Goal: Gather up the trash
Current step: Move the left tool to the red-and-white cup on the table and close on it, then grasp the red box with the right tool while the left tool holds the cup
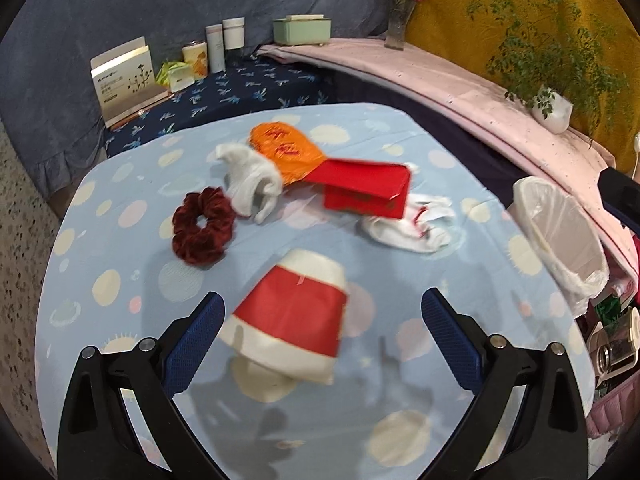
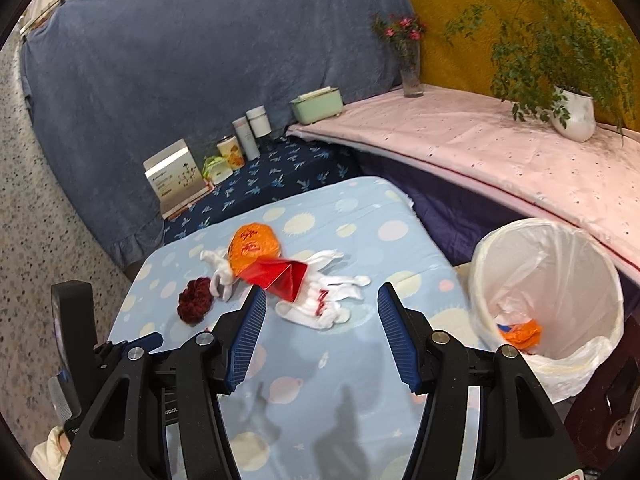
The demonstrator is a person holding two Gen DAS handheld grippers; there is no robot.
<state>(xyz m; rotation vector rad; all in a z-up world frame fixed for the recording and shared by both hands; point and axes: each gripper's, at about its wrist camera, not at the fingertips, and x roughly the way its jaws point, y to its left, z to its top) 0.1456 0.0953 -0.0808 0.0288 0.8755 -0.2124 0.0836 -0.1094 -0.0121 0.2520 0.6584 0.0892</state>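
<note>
Paper cup: red-and-white paper cup [image 1: 290, 322] lies on its side on the desk [image 1: 120, 208], straight ahead of the left claw [image 1: 322, 344] and between its two blue pads, no pad touching it as far as I can tell
Cup axis: runs roughly away from the left claw, narrow base at the far end, wide mouth at the near end, tilted a little to the left
Left claw: spread wide, holding nothing; the nearer one to the cup by my judgement
Right claw: right claw [image 2: 322, 334] also spread and empty, hovering over bare cloth; the cup does not show in its view
Bin: white-lined trash bin [image 2: 548, 300] stands off the desk's right edge, orange scrap [image 2: 520, 334] already inside
Other trash: orange wrapper [image 1: 286, 152] and red envelope [image 1: 366, 188] lie farther back, touching each other
Likely next: left claw closing across the cup's sides
</note>
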